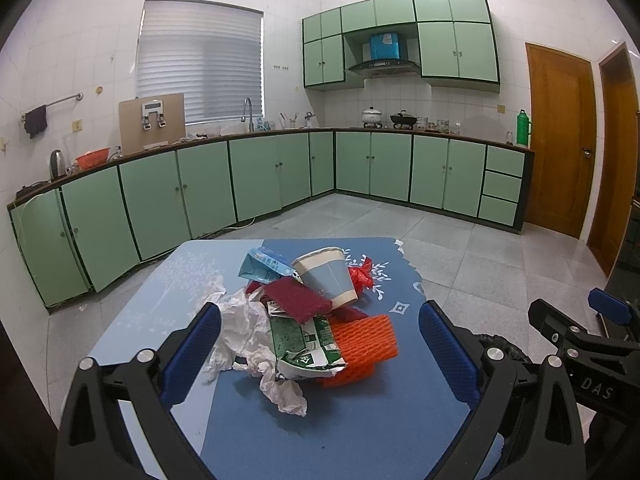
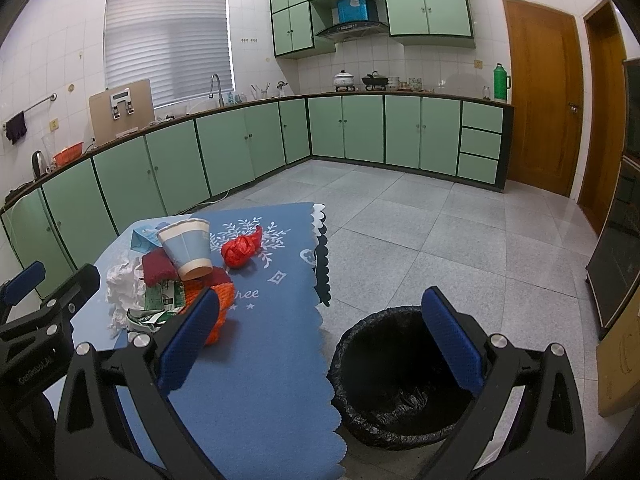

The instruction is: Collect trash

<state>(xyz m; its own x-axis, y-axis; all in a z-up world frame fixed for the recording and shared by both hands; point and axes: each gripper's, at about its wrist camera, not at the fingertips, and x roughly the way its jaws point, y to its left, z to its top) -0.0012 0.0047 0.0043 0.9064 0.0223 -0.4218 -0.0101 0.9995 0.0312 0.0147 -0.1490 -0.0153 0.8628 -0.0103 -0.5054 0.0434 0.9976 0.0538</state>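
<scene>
A heap of trash lies on the blue table (image 1: 340, 420): a paper cup (image 1: 330, 276) on its side, a crushed green carton (image 1: 308, 346), crumpled white tissue (image 1: 248, 332), orange foam netting (image 1: 368, 340), a dark red pad (image 1: 296, 294), a blue carton (image 1: 264, 266) and a red plastic wad (image 1: 360, 276). My left gripper (image 1: 320, 344) is open just short of the heap, its fingers on either side of it. My right gripper (image 2: 320, 332) is open above the table's right edge and a black-lined bin (image 2: 396, 376). The cup (image 2: 186, 248) and red wad (image 2: 240, 252) show in the right wrist view.
The bin stands on the tiled floor (image 2: 460, 240) right of the table. Green cabinets (image 1: 256, 176) line the far walls under a counter with a sink and pots. Wooden doors (image 2: 544, 92) are at the right. A brown box (image 2: 620, 360) sits at the far right.
</scene>
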